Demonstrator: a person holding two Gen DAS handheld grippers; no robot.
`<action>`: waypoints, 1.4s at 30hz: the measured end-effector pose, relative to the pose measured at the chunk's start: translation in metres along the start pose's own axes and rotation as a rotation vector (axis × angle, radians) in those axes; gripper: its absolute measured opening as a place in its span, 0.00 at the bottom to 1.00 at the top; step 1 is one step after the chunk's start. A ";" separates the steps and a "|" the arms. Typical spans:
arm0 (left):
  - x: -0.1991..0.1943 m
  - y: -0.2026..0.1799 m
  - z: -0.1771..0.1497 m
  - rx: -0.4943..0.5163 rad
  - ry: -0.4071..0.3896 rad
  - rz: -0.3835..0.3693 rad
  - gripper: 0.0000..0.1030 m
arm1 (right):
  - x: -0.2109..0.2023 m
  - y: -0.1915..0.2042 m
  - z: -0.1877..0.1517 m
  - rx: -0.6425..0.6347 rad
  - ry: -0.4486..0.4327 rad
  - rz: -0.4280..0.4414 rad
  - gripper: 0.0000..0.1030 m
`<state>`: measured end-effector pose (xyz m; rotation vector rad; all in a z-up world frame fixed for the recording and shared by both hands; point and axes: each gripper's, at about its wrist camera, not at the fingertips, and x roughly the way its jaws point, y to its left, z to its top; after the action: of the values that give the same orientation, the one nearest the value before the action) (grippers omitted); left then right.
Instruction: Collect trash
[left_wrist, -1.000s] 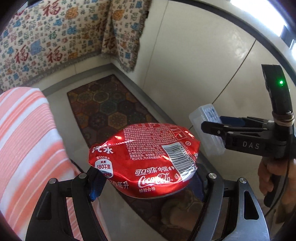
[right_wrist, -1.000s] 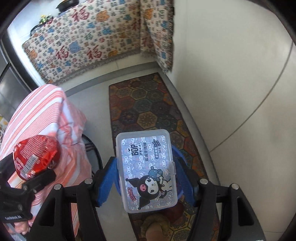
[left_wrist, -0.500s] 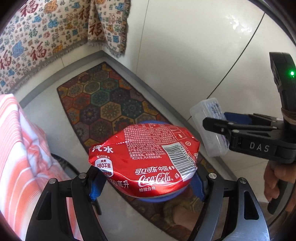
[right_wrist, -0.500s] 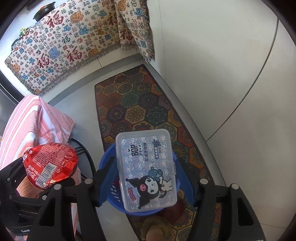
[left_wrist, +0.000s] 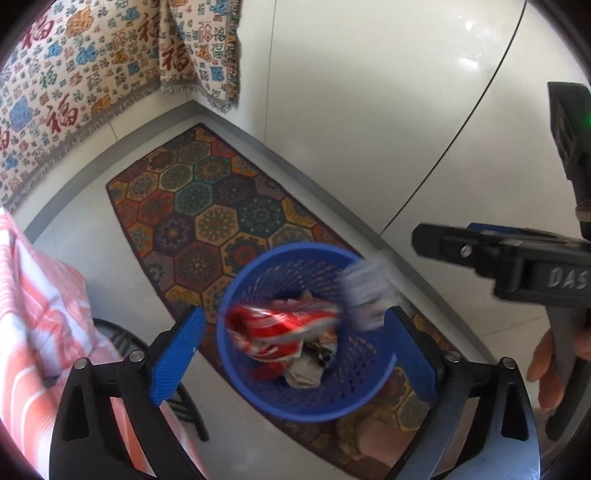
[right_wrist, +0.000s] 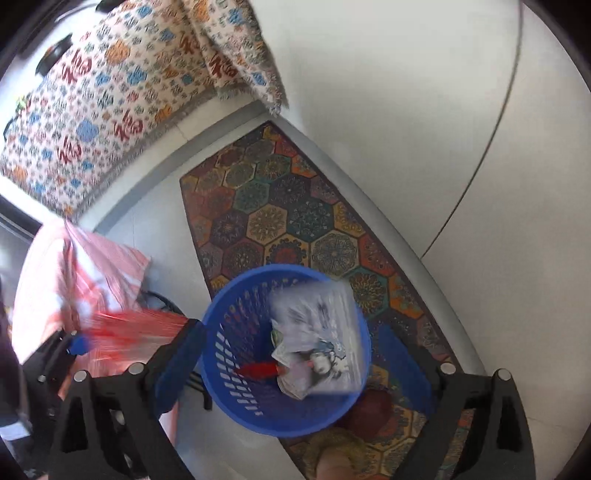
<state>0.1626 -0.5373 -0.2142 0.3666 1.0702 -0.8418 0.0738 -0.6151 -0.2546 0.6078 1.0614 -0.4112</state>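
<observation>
Two grippers hang over the blue basket (left_wrist: 306, 402), which sits on the patterned rug (left_wrist: 207, 218) with bare floor at nine o'clock and the white wall at three. Crumpled paper (left_wrist: 303, 373) lies in the basket. The left gripper (left_wrist: 295, 354) has just sprung wide, the red wrapper (left_wrist: 280, 328) a blur dropping in. The right gripper (right_wrist: 291, 365) has just opened too, the clear box (right_wrist: 325, 339) falling free inside the rim.

Left claw (left_wrist: 291, 354), right claw (right_wrist: 291, 369): just opened, empty.

Both wrist views above basket (left_wrist: 369, 391)
</observation>
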 end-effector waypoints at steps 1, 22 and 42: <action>-0.002 0.000 0.002 -0.001 -0.005 -0.001 0.95 | -0.003 -0.002 0.000 0.010 -0.011 0.005 0.94; -0.189 -0.005 -0.096 -0.021 -0.139 0.098 1.00 | -0.151 0.022 -0.120 -0.013 -0.188 -0.045 1.00; -0.246 -0.011 -0.142 -0.077 -0.196 0.203 1.00 | -0.221 0.088 -0.209 -0.186 -0.237 -0.093 1.00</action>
<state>0.0137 -0.3497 -0.0616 0.3153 0.8647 -0.6392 -0.1136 -0.4081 -0.1058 0.3359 0.8907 -0.4485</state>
